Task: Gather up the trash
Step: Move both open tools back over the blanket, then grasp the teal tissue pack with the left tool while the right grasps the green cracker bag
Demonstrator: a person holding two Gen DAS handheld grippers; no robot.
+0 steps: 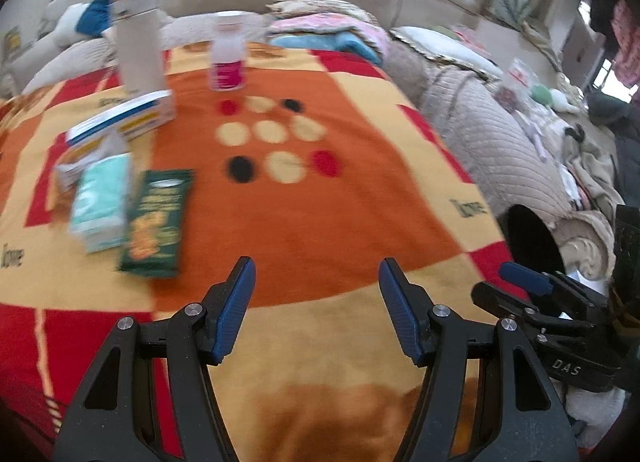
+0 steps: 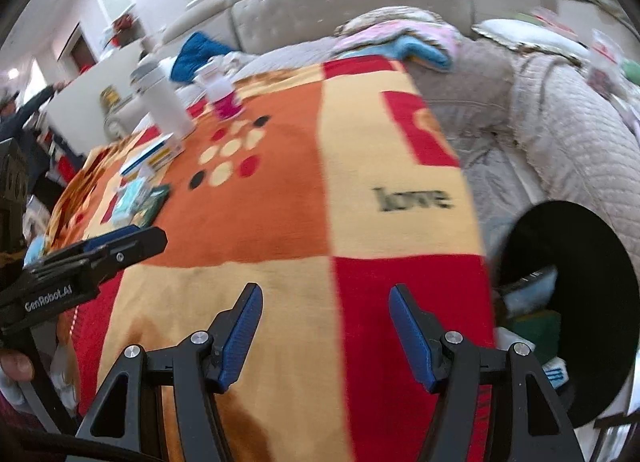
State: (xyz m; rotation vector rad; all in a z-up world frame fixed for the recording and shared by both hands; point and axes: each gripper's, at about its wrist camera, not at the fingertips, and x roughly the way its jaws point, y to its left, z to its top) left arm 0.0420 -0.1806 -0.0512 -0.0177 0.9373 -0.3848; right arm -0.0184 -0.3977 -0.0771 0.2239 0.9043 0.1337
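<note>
Jaws of both grippers released, empty, over patterned blanket [image 1: 320,221] on bed.

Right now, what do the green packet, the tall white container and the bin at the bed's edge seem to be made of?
Green packet: probably glossy plastic film, flat and printed, though blurred.
Tall white container: smooth matte white body with a silvery top, likely plastic or coated metal; the look leaves it open.
Bin: black, round-mouthed, dull finish; possibly plastic or a bag liner, too dark to tell.

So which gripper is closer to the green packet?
Left. The left gripper hovers open just right of the green packet; the right gripper is farther off, beside the black bin.
</note>
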